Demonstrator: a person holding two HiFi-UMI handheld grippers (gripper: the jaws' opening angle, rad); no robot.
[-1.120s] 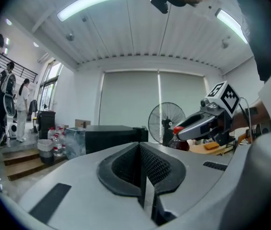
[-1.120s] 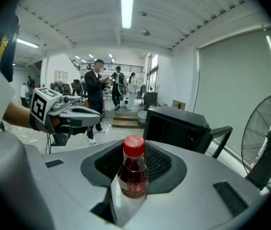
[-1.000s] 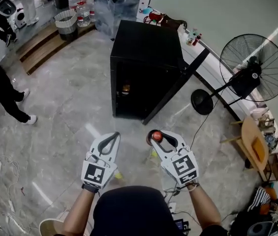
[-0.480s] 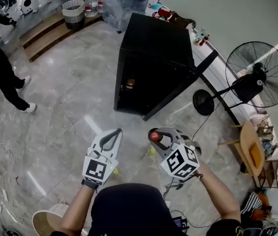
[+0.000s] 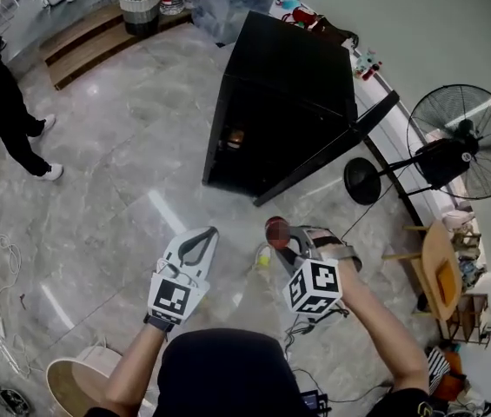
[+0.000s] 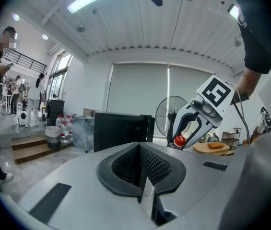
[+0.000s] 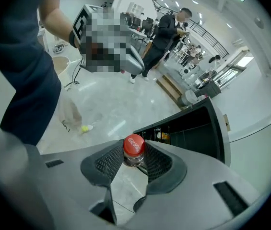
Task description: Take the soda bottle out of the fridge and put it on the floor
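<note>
Head view: two tools [image 5: 207,231] [image 5: 285,236], one bottle [image 5: 275,229]

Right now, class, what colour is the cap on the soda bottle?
Red. The soda bottle cap shows best in the right gripper view.

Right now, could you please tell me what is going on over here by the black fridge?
A person is working with a handheld two-jaw gripper in each hand. The right gripper is clamped on the neck of a red-capped plastic soda bottle, in front of the small black fridge, whose door stands open. The bottle is out of the fridge and appears to hang above the grey marble floor, not yet set down. The left gripper is shut and empty.
</note>
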